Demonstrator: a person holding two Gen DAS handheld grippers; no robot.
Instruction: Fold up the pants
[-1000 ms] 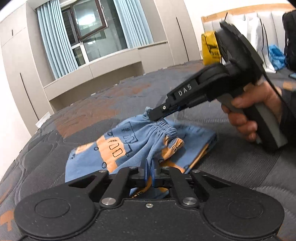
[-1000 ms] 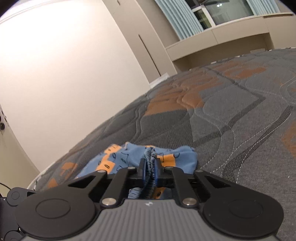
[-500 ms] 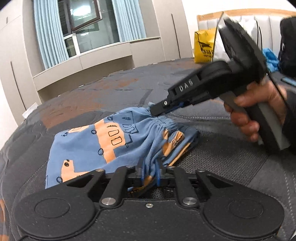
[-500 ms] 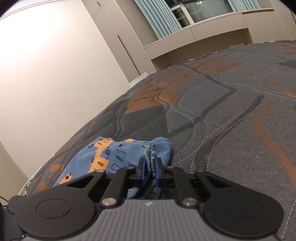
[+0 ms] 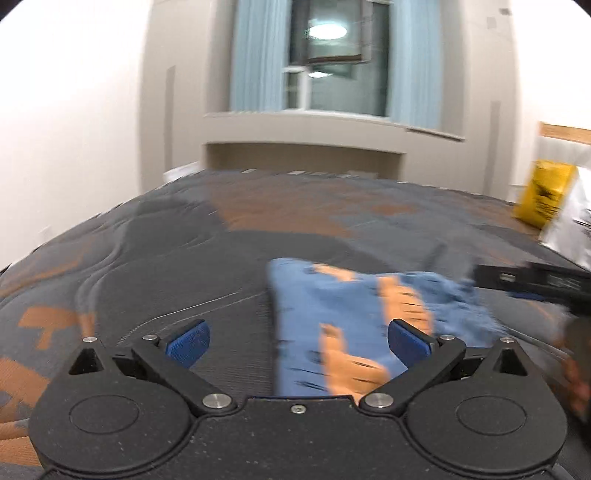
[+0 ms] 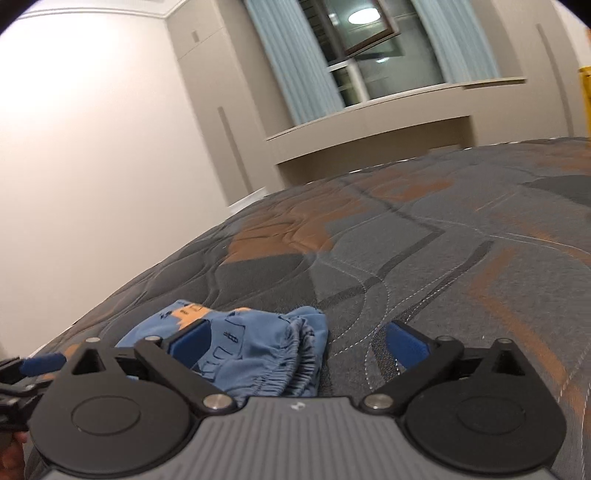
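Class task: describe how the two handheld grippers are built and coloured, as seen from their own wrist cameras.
The left gripper has a matte black, speckled body; the right gripper has a ribbed grey one with a small white logo. Both have two round black discs, angular black linkage arms with silver rivets, and blue pads on the fingertips.

A grey and orange quilted mattress [image 6: 424, 258] fills the foreground. At twelve o'clock, a window [image 5: 334, 70] with pale blue curtains [image 5: 258, 55] reflects a ceiling light [image 5: 327, 31].
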